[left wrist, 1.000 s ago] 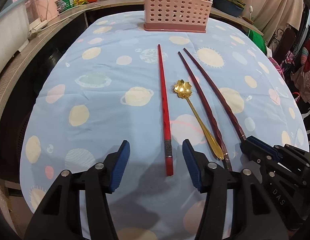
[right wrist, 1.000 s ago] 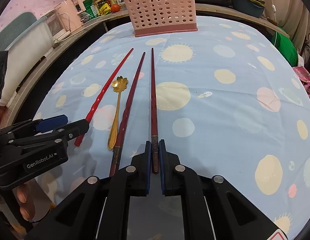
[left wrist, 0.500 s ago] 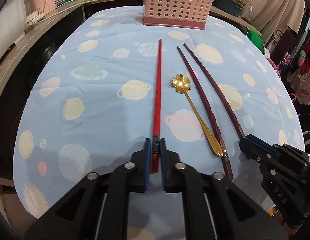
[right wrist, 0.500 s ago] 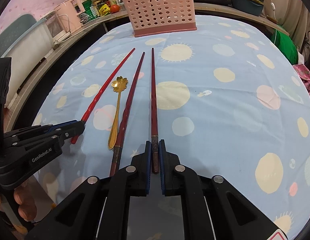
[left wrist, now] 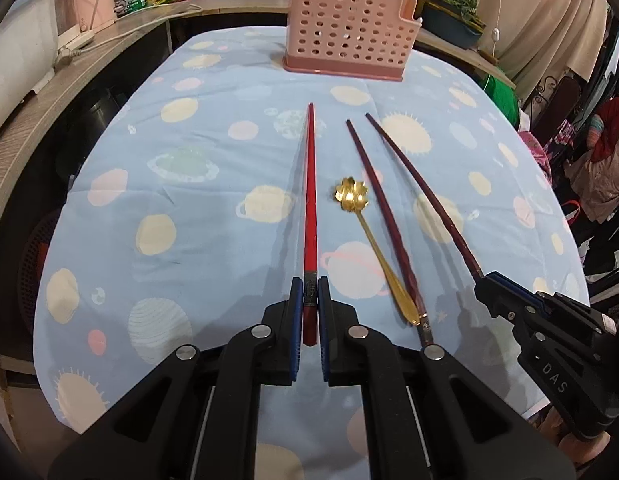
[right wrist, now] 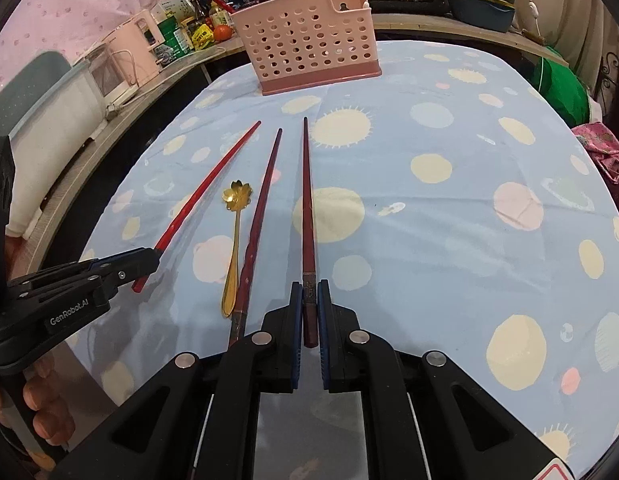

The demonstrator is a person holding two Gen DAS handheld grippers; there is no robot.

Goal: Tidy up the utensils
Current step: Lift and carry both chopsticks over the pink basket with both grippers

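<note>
My left gripper (left wrist: 309,300) is shut on the near end of a bright red chopstick (left wrist: 310,200), which points away toward a pink perforated utensil basket (left wrist: 349,40). My right gripper (right wrist: 309,300) is shut on the near end of a dark red chopstick (right wrist: 307,200). Between them on the cloth lie a second dark red chopstick (left wrist: 383,216) and a gold flower-bowl spoon (left wrist: 369,236). The right gripper also shows in the left wrist view (left wrist: 493,286). The left gripper shows in the right wrist view (right wrist: 149,260).
The table wears a blue planet-print cloth (left wrist: 189,200). The basket stands at its far edge (right wrist: 309,40). A wooden counter (left wrist: 49,92) with appliances, jars and a tomato runs along the left and back. Clothes and a green bag (right wrist: 561,84) lie to the right.
My left gripper went from open around the bright red chopstick to shut on it, and has since shifted slightly. My right gripper has stayed shut on its dark red chopstick.
</note>
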